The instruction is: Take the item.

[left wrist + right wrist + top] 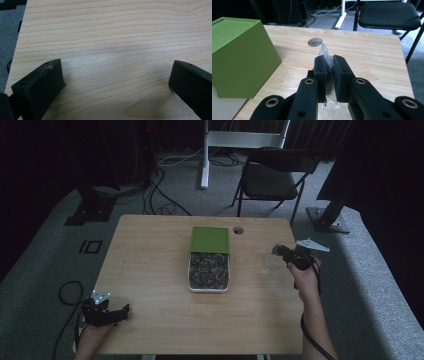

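Two black two-jaw claws are seen over a pale wooden table (pixel 155 260). The right claw (pixel 329 66) is pressed almost shut on a thin, clear, crinkled plastic piece (pixel 325 53), which sticks up past the jaw tips as a glossy, see-through flap and spreads out below them as a rounded clear rim; what exactly it is cannot be told. In the high view the right claw (pixel 280 252) is held up near the table's right edge, with the faint clear plastic hanging just to its left. Left of that claw a white rectangular tray (pixel 208 288) filled with small dark round pieces is found at the table's middle, touching a green boxy lid (pixel 210 240) at its far end. Ahead of the right claw's tips a round hole in the tabletop (pixel 315 41) is seen. The left claw (pixel 111 312) is held low at the near left corner, jaws spread wide, nothing between them but bare wood grain.
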